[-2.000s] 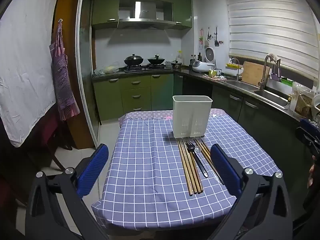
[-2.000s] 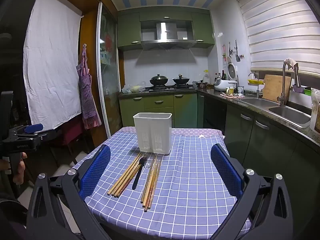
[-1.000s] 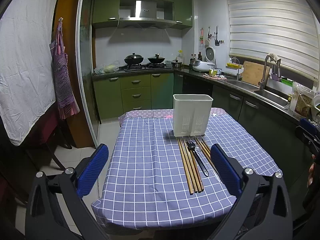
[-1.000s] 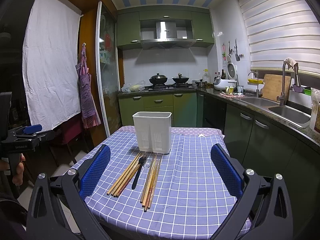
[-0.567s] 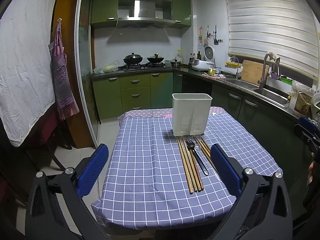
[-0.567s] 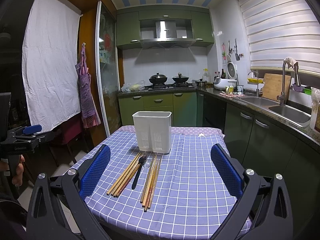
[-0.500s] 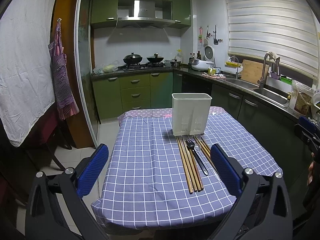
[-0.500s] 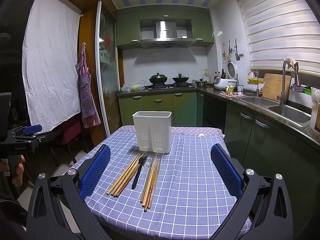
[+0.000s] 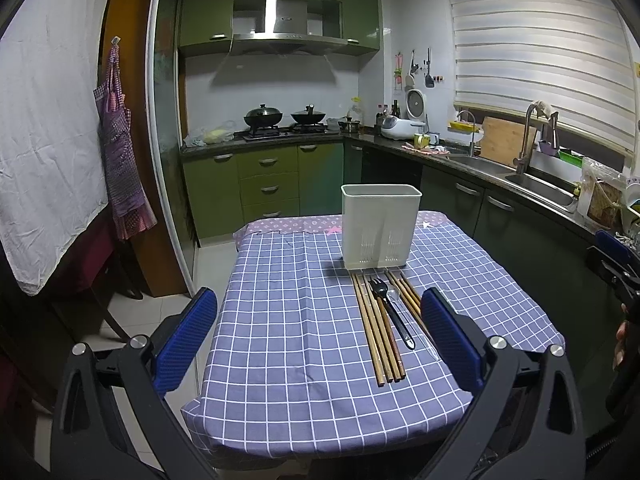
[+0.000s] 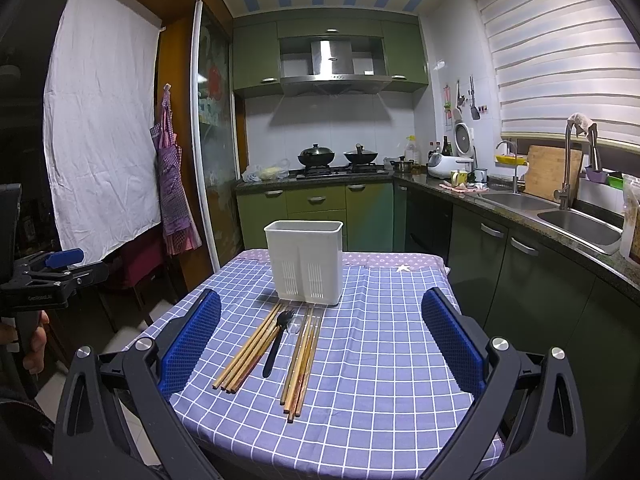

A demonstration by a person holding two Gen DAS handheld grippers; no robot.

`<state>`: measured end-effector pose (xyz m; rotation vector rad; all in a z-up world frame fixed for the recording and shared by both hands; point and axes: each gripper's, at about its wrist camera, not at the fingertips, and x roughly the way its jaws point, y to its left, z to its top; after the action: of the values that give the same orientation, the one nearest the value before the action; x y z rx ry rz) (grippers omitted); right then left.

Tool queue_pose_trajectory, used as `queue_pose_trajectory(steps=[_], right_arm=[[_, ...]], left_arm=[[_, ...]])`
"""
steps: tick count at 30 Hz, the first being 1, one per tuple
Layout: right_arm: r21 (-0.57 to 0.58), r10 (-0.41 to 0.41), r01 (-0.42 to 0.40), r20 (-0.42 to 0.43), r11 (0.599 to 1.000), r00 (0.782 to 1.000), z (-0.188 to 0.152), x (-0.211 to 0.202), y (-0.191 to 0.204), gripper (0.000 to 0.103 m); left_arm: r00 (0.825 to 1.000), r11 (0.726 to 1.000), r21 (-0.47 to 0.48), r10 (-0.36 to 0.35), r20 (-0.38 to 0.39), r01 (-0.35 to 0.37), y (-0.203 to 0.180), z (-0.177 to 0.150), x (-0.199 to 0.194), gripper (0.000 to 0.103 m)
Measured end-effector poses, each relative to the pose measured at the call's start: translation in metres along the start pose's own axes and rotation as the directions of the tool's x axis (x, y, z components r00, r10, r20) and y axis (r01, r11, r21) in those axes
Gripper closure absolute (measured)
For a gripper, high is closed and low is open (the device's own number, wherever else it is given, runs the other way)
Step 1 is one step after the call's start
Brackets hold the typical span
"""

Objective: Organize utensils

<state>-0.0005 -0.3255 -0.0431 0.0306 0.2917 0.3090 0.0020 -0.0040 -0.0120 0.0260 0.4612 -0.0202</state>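
Both claws are hanging wide apart and empty before the desk (image 9: 280, 340): the left claw (image 9: 320, 332) and the right claw (image 10: 320, 332). A white utensil holder (image 10: 306, 266) is standing upright on the checked tablecloth. Just in front of it, two bundles of wooden chopsticks (image 10: 248, 350) are lying flat, flanking a black fork (image 10: 276, 342).

On the checked tablecloth (image 10: 384, 344) sit one white utensil holder (image 10: 305, 261), one black fork (image 10: 276, 340), one clear plastic spoon (image 10: 295, 326) and two bundles of wooden chopsticks (image 10: 250, 350), roughly four sticks each.
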Motion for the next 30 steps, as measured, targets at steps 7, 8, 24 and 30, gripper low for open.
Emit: queue_pose_trajectory(steps=[7,8,24,30], right_arm=[[0.001,0.001,-0.001,-0.001,1.0,1.0,0.0008,0.0,0.0003,0.004],[0.001,0.0,0.0,-0.002,1.0,1.0,0.0003,0.0001,0.0001,0.004],[0.005,-0.002,0.002,-0.003,1.0,1.0,0.0022,-0.0009,0.001,0.004],[0.007,-0.006,0.006,-0.005,1.0,1.0,0.0044,-0.0015,0.0004,0.004]], left_arm=[[1.0,1.0,0.001,0.0,0.0,0.0,-0.0001,-0.0001,-0.0002,0.006],[1.0,1.0,0.0,-0.001,0.0,0.001,0.0001,0.0001,-0.0003,0.006],[1.0,1.0,0.003,0.003,-0.004,-0.003,-0.002,-0.0022,0.0014,0.006],[1.0,1.0,0.005,0.001,-0.012,-0.001,-0.0018,-0.0013,0.0027,0.006]])
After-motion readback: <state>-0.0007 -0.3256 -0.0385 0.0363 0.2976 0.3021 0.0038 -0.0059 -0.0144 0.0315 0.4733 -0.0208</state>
